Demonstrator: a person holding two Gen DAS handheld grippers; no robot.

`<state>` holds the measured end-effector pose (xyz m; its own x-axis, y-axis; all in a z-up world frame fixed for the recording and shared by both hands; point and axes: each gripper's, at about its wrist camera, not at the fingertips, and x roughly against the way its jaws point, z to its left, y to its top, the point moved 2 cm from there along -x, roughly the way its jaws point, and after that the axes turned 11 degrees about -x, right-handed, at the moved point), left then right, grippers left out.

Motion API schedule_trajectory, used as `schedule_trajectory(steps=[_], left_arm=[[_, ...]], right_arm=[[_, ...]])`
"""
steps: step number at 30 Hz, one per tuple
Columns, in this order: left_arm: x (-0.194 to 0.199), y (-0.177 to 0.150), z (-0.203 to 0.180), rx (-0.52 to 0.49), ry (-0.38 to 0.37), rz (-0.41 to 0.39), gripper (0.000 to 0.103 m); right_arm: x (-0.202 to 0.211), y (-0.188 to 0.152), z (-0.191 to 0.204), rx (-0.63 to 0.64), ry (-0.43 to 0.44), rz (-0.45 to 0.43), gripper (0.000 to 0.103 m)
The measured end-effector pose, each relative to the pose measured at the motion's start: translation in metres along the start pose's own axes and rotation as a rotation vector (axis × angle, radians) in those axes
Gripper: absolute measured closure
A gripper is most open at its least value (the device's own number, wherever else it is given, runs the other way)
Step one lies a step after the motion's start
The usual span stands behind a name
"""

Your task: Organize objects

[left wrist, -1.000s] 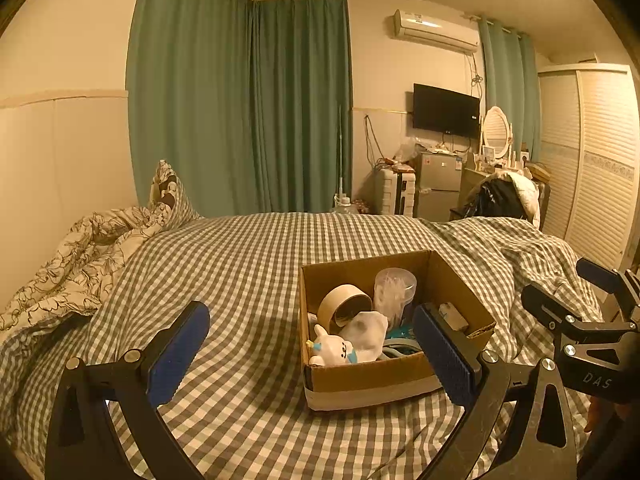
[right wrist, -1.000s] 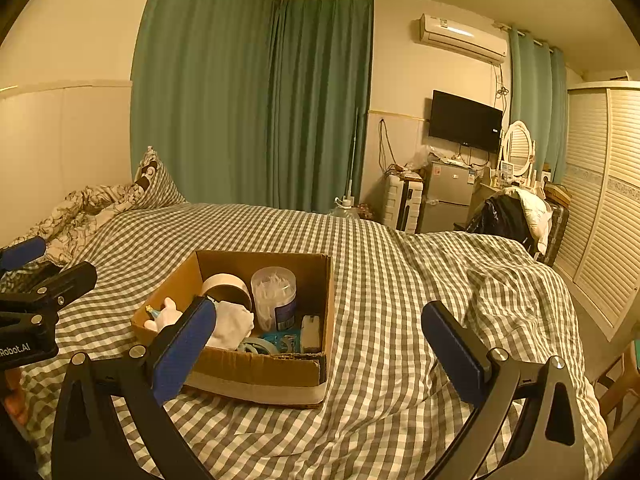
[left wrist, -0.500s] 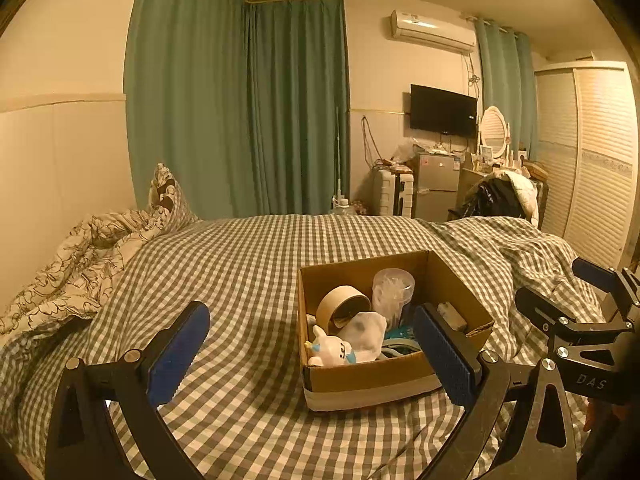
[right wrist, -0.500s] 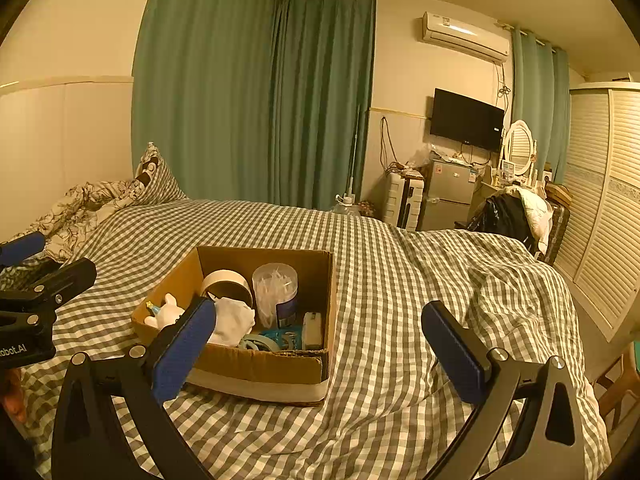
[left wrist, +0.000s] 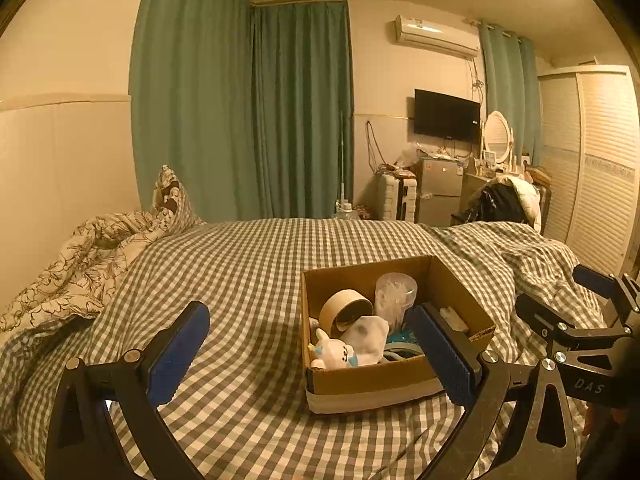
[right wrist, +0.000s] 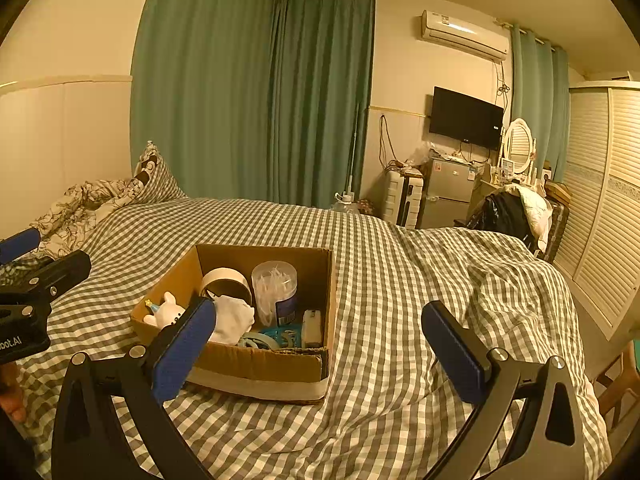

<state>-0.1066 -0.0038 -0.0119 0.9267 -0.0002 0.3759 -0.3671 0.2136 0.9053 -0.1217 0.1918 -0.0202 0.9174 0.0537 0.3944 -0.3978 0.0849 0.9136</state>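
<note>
- Box, open-topped cardboard, sits on the checked bed between the two tools.
- Left tool hangs above the bedspread with fingers spread wide, holding nothing; its right pad overlaps the box's right side in view.
- Right tool likewise spread and empty, its left pad over the box's near left corner.
- Inside the box: tape roll tilted on edge, clear swab jar upright beside it, white plush toy at the near wall.
- Beyond the bed: green curtains, a wall TV.
</note>
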Motion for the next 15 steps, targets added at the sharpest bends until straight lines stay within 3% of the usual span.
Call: schedule_trajectory(steps=[15], left_arm=[[-0.0018, -0.0012, -0.0021, 0.003, -0.019, 0.011, 0.000]], right_arm=[[-0.0003, -0.0015, 0.0008, -0.001, 0.000, 0.005, 0.000]])
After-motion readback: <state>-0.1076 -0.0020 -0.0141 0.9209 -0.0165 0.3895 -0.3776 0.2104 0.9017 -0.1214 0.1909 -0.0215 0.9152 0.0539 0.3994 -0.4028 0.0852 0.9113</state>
